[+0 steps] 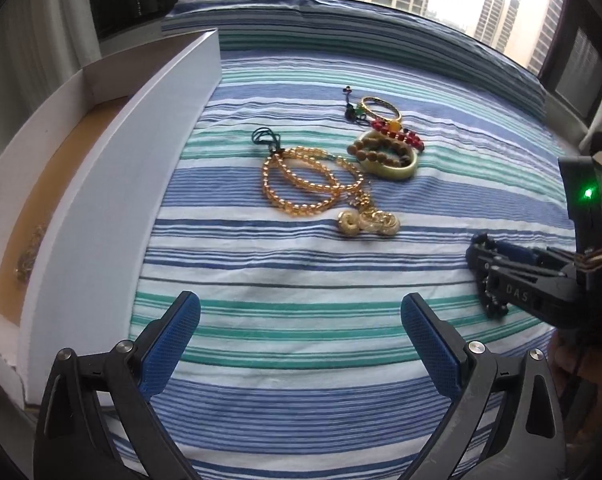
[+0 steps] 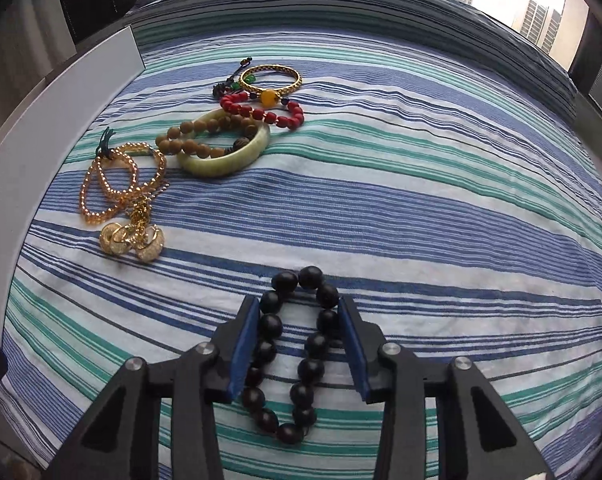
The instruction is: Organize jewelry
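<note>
On the striped bedspread (image 2: pixel 421 208), the right gripper (image 2: pixel 299 316) straddles a black bead bracelet (image 2: pixel 293 352), its blue pads touching the strand's two sides, apparently clenched on it though the strand lies on the cloth; the left gripper (image 1: pixel 300 316) hovers released over bare fabric, holding nothing. Remaining jewelry lies heaped well ahead: amber bead strand (image 2: pixel 117 176), gold hoop earrings (image 2: pixel 133 240), jade bangle (image 2: pixel 225 160), wooden bead bracelet (image 2: pixel 205 140), red bead bracelet (image 2: pixel 265 110), gold bangle (image 2: pixel 271 78). A white box (image 1: pixel 113 184) stands at the left, one gold piece (image 1: pixel 29 256) already inside. Risk: round beads may roll between the pads, so the elastic strand could slip or snag the bedspread on lifting.
</note>
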